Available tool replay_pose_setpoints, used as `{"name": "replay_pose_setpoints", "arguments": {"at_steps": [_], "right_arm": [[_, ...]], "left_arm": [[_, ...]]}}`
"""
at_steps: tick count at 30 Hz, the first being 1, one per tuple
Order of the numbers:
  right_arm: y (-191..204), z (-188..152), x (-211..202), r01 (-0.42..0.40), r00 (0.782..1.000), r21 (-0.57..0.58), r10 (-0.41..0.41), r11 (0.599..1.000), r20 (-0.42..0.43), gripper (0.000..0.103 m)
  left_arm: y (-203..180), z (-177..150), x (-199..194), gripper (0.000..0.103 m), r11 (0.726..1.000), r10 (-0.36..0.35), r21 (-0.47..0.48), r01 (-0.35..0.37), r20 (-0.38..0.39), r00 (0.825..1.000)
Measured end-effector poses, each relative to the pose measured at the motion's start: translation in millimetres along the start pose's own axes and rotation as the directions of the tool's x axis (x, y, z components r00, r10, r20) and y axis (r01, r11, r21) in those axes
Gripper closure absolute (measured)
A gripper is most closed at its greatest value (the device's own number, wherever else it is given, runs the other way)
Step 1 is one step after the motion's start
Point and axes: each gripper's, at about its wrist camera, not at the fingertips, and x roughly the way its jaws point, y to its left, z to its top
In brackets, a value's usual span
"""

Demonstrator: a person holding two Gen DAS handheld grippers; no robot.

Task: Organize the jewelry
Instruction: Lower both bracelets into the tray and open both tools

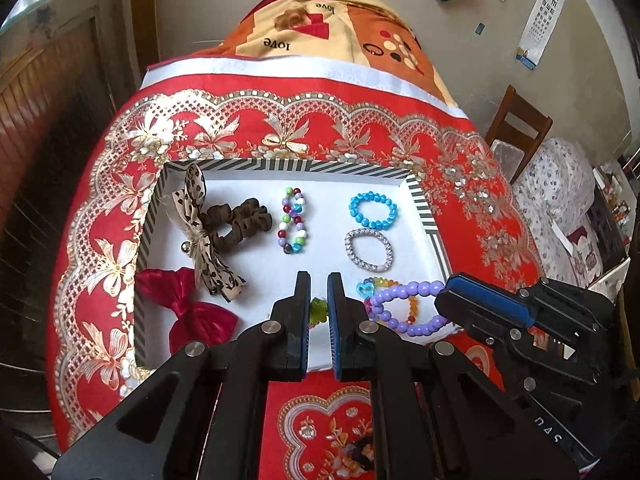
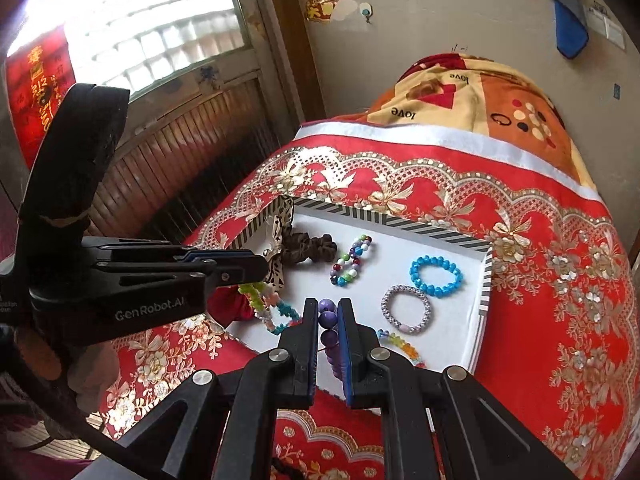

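Presently, a shallow white tray with a black-and-white striped rim [image 1: 280,165] is seen resting on a red floral tablecloth [image 1: 360,132]. Inside it, at its far right, a blue bead bracelet [image 1: 373,210] is laid, and a silver rhinestone bracelet [image 1: 369,249] lies just in front of it. A multicoloured bead bracelet [image 1: 293,221], twisted into a figure of eight, is placed near the middle. To the left of it a brown scrunchie [image 1: 240,226] is found, touching a spotted cream ribbon bow [image 1: 202,236], and a red satin bow [image 1: 192,310] lies at the near left corner.

The left gripper [image 1: 319,312] is held over the near part of the tray, its jaws drawn nearly together on a small green bead piece [image 1: 318,312]; in the right wrist view a pastel bead strand [image 2: 266,304] is seen hanging from its tip.

The right gripper [image 2: 328,320] is pinched on a purple bead bracelet [image 1: 408,308] at the tray's near right corner, the large beads being caught between the blue pads. A clear orange and yellow bead bracelet [image 1: 412,304] with a blue heart bead [image 1: 364,289] is lying inside and beside the purple loop.
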Motion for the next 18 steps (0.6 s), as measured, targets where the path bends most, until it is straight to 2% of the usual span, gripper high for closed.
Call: {"name": "replay_pose_setpoints", "arguments": {"at_steps": [11,18], "right_arm": [[-5.1,8.5,43.4,-0.056,0.996,0.028,0.057,0.998,-0.064,0.094],[-31.5,15.4,96.7,-0.048,0.986,0.053,0.056,0.997,-0.159,0.094]], "left_arm": [[24.2,-2.3,37.8,0.096,0.998,0.022,-0.050,-0.025,-0.072,0.997],[47.5,-10.3,62.7,0.096,0.993,0.057,-0.093,-0.068,-0.122,0.991]]}}
